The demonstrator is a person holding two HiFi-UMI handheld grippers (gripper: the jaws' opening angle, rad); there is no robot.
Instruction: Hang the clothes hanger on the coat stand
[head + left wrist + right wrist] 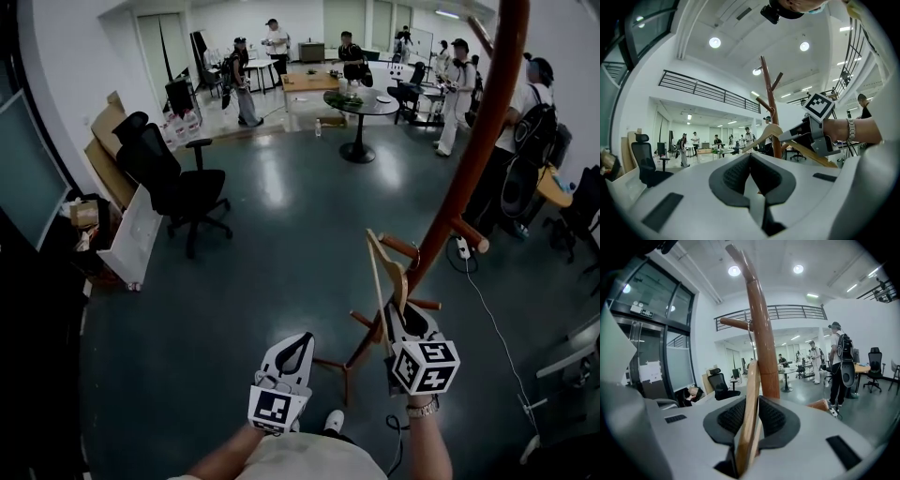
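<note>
The right tool is clenched on the flat wooden arm of the clothes hanger, which stands edge-on and upright between its dark pads. The hanger's upper end lies against the reddish-brown pole of the coat stand, and its thin metal hook runs up beside the pole toward a short peg on the left; whether the hook rests on that peg cannot be told. From the head view, the right tool holds the hanger close to the lower part of the coat stand, just under a pair of pegs, with the stand's legs spread on the grey floor beneath. The left tool hangs to the left of the stand's base, apart from the hanger. In its own view, the left tool has its pads drawn together with nothing between them. A black office chair stands at far left.
</note>
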